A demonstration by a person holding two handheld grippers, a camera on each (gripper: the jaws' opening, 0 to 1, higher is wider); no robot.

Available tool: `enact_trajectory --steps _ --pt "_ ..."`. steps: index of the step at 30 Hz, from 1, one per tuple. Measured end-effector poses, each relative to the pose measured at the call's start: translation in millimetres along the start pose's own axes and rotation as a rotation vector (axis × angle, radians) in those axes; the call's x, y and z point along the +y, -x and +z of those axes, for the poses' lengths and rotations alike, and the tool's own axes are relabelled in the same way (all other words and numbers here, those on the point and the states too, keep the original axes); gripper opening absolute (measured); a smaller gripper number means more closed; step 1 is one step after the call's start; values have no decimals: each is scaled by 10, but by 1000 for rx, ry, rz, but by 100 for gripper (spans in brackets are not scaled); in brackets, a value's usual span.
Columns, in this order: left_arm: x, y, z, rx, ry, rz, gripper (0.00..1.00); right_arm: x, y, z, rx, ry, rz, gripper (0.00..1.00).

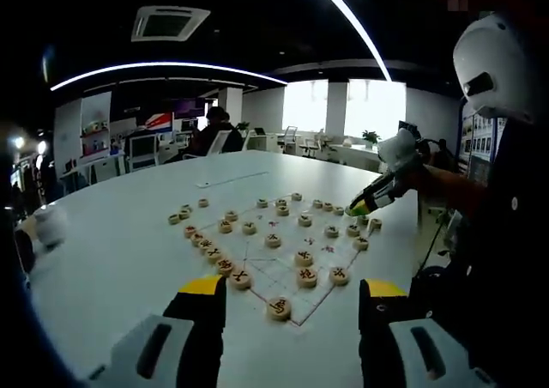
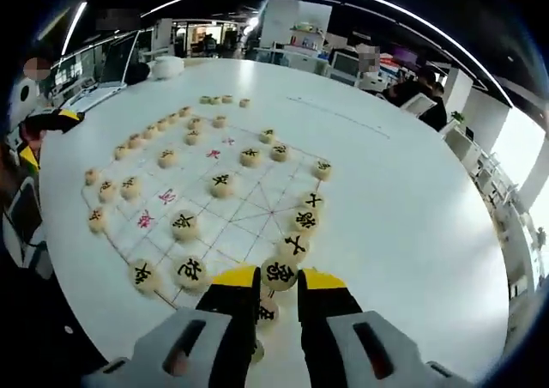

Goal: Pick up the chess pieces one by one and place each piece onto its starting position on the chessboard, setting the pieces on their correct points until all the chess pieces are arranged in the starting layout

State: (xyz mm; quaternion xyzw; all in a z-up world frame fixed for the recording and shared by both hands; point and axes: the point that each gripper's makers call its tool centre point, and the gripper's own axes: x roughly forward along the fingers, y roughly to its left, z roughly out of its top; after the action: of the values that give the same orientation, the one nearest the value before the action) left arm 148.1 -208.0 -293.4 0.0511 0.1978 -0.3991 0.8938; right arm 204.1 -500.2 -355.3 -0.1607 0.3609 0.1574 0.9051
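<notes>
Right gripper [image 2: 278,278] low over near edge of chessboard [image 2: 249,212], yellow-tipped jaws set close on either side of a round piece [image 2: 267,311], contact not clear. More pieces [image 2: 184,225] spread across board on white table [image 2: 403,199]. Left gripper [image 2: 51,122] at far left edge.

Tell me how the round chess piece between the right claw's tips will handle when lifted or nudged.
The chess piece is a low, flat disc, so it will probably sit steady and not tip. It looks like solid pale wood, likely stiff and light. On the smooth white table a nudge would probably slide it; dropped on edge, it might roll. The right claw has narrow tips, so it may slip.
</notes>
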Motion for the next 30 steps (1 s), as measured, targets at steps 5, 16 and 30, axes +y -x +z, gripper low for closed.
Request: enact_trajectory --steps 5,16,30 --pt "4 12 3 -1 -1 3 63 4 -26 -46 10 7 4 19" --pt "-7 17 -1 0 0 5 63 -27 -40 -38 -8 77 2 20" --pt "-14 50 57 -12 3 4 63 -162 398 444 -269 36 28 39"
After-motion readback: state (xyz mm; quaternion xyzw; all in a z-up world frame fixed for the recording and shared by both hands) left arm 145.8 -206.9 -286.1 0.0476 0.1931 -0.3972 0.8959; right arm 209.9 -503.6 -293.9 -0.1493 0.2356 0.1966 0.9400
